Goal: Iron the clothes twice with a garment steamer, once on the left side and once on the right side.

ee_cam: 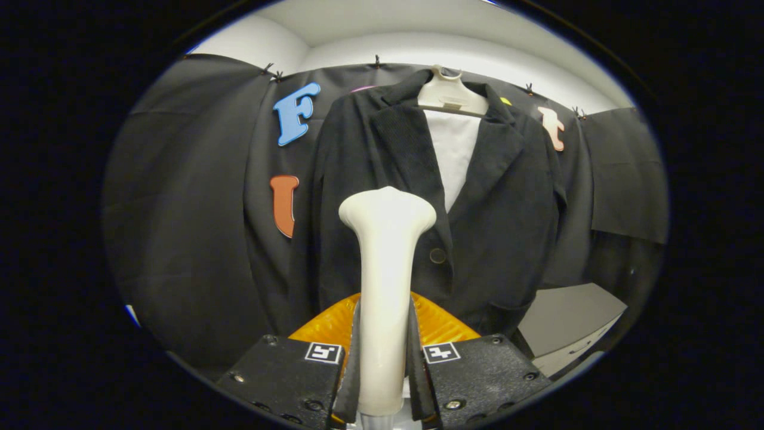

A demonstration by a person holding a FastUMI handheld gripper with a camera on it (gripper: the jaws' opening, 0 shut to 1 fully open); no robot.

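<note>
Gripper [382, 358] is pinching the slim cream plastic handle of the garment steamer [385, 286], both fingers pressing on it from either side. Steamer is standing upright between the fingers, its flared rounded head sitting at 12 o'clock from them, overlapping the jacket's front just left of the button line. Dark textured blazer jacket [501, 197] is hanging straight ahead, beyond the steamer, on a cream plastic hanger [447, 95], with a white shirt panel [455, 149] showing between the lapels. One dark round button [437, 255] is sitting at 3 o'clock from the steamer neck. Orange ribbed part [444, 322] is showing just ahead of the fingers, behind the handle. Grey flat surface [567, 313] is lying at 4 o'clock from the jacket hem; can't tell what it is.
</note>
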